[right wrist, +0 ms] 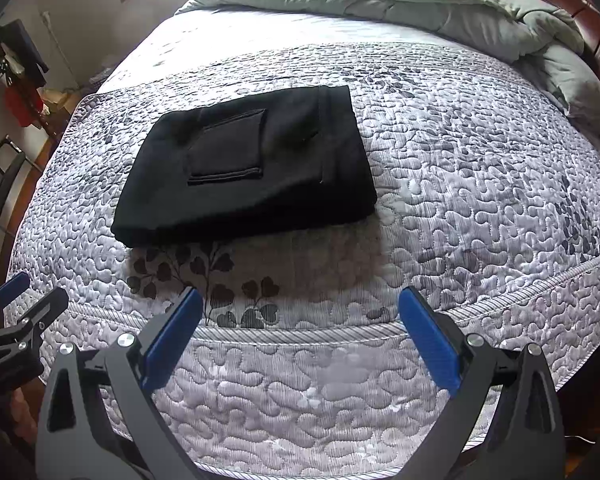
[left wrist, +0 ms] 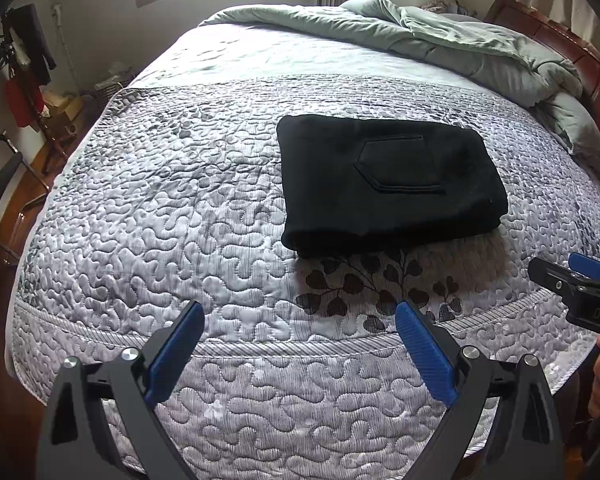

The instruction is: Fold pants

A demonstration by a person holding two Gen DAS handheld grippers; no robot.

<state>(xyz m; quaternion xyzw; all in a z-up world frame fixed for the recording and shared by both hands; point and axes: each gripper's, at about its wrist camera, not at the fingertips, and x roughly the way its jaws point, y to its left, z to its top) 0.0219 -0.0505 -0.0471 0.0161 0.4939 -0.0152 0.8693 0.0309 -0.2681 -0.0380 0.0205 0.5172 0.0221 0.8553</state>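
Observation:
Black pants [left wrist: 388, 182] [right wrist: 248, 168] lie folded into a compact rectangle on the quilted grey bedspread [left wrist: 160, 208] [right wrist: 480, 184], back pocket facing up. My left gripper [left wrist: 300, 312] hovers open above the bed's near edge, short of the pants, nothing between its blue pads. My right gripper [right wrist: 300, 300] is likewise open and empty, held back from the pants near the front border of the spread. The right gripper [left wrist: 572, 276] shows at the right edge of the left wrist view. At the left edge of the right wrist view, the left gripper [right wrist: 20, 300] appears.
A rumpled green-grey duvet [left wrist: 440, 36] [right wrist: 440, 8] is piled at the head of the bed against a wooden headboard [left wrist: 560, 40]. Left of the bed are a chair [left wrist: 0, 184], hanging clothes [left wrist: 24, 64] and boxes on a wooden floor.

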